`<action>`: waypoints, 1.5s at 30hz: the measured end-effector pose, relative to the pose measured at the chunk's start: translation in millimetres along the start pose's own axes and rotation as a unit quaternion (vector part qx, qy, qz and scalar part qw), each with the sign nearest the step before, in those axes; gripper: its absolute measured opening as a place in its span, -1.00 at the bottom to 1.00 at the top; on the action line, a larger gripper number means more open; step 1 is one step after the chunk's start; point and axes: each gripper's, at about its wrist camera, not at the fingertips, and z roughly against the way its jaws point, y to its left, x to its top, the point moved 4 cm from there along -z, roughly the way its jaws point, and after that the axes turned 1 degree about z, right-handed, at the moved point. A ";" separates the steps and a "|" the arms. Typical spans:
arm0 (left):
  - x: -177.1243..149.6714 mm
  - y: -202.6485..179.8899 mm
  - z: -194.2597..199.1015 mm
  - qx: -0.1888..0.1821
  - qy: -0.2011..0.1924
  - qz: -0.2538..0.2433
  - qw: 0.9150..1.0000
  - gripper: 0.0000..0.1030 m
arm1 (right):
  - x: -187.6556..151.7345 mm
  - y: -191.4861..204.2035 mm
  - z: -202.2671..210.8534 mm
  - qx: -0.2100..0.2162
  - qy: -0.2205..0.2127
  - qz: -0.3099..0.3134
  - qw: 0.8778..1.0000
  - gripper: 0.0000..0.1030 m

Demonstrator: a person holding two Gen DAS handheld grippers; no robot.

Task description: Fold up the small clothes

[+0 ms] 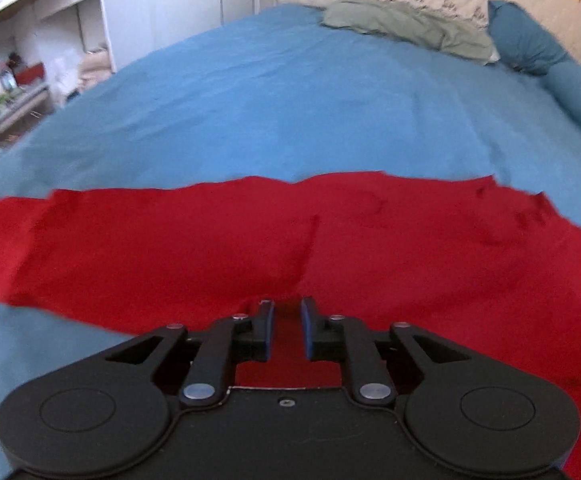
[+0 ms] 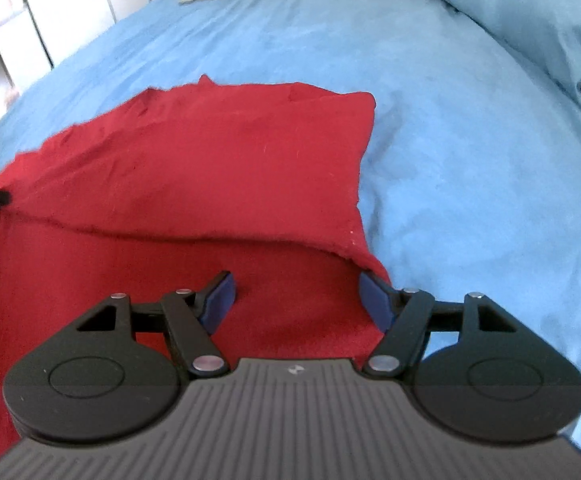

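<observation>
1. The red garment (image 1: 250, 240) lies spread across my blue bed (image 1: 290, 100).
2. Its near layer is lifted off the layer beneath, with one far corner (image 2: 364, 98) lying flat.

1. A red cloth (image 1: 290, 248) lies spread across a blue bedsheet (image 1: 290, 100), its far edge wavy.
2. The left gripper (image 1: 286, 332) sits at the cloth's near edge, jaws narrowly parted with red fabric between them.
3. Far right, a crumpled green garment (image 1: 406, 26) rests beside a blue pillow (image 1: 526, 40).
</observation>
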 end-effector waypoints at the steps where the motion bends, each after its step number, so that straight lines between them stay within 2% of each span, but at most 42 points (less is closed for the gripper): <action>1: 1.5 -0.3 6.1 0.004 -0.003 -0.008 1.000 -0.49 | 3.8 3.4 4.6 -0.011 0.003 0.013 1.000 0.65; 2: 5.4 -4.1 13.6 -0.001 -0.012 -0.021 1.000 -0.17 | 11.8 10.3 12.0 -0.022 -0.004 0.028 0.999 0.66; 3: 9.3 -10.2 17.4 -0.015 -0.019 -0.033 0.999 0.04 | 17.8 15.1 21.8 -0.024 -0.019 0.040 0.999 0.69; 4: 13.7 -19.0 18.7 -0.031 -0.024 -0.044 0.998 0.36 | 26.4 20.8 30.4 -0.017 -0.038 0.049 0.998 0.81; 5: 18.9 -31.1 17.8 -0.049 -0.030 -0.057 0.997 0.41 | 33.4 25.4 32.8 -0.007 -0.049 0.052 0.997 0.95; 7: 24.6 -52.7 7.9 -0.073 -0.027 -0.074 0.994 0.41 | 46.0 34.6 25.4 0.012 -0.061 0.053 0.997 0.97; 10: 22.3 -77.0 -12.6 -0.096 -0.014 -0.090 0.991 0.41 | 52.2 36.9 -9.3 0.024 -0.054 0.022 0.998 0.94; 14: 9.7 -89.2 -34.2 -0.103 0.016 -0.107 0.989 0.41 | 36.3 15.7 -44.2 -0.009 -0.021 -0.033 0.999 0.90; 16: -0.3 -87.5 -35.3 -0.101 0.016 -0.112 0.988 0.41 | 22.3 5.3 -41.7 -0.002 -0.031 -0.042 0.999 0.90; 19: -6.9 -84.9 -33.8 -0.103 0.016 -0.114 0.988 0.41 | 13.0 3.4 -36.4 -0.006 -0.036 -0.014 0.999 0.90; 22: -6.9 -87.0 -27.4 -0.098 0.017 -0.122 0.988 0.41 | 15.7 -2.3 -34.4 0.000 -0.031 -0.021 0.999 0.90; 24: -7.0 -88.9 -17.9 -0.108 0.017 -0.115 0.987 0.41 | 21.3 3.6 -29.1 -0.007 -0.031 -0.017 0.999 0.91; 28: -0.4 -80.8 7.9 -0.110 0.000 -0.102 0.989 0.44 | 31.8 15.6 -1.7 0.008 -0.056 -0.021 0.998 0.91; 31: 6.8 -70.5 37.6 -0.116 -0.007 -0.088 0.989 0.49 | 41.6 25.4 18.9 0.016 -0.064 -0.019 0.998 0.93; 33: 14.6 -61.7 56.6 -0.117 -0.013 -0.074 0.990 0.77 | 51.4 33.7 33.8 0.022 -0.066 -0.017 0.997 0.98; 34: 18.5 -55.1 66.6 -0.114 -0.019 -0.067 0.991 1.00 | 56.6 38.8 42.9 0.027 -0.069 -0.020 0.997 1.00; 36: 24.8 -37.5 87.3 -0.110 -0.037 -0.047 0.992 1.00 | 66.4 49.8 57.4 0.037 -0.076 -0.026 0.996 1.00; 41: 37.0 29.7 110.8 -0.104 -0.031 0.035 0.994 1.00 | 84.0 91.0 82.4 0.038 -0.073 -0.011 0.997 1.00; 45: 43.0 103.4 114.0 -0.066 -0.044 0.092 0.993 1.00 | 89.0 128.2 86.5 0.045 -0.060 -0.007 0.997 1.00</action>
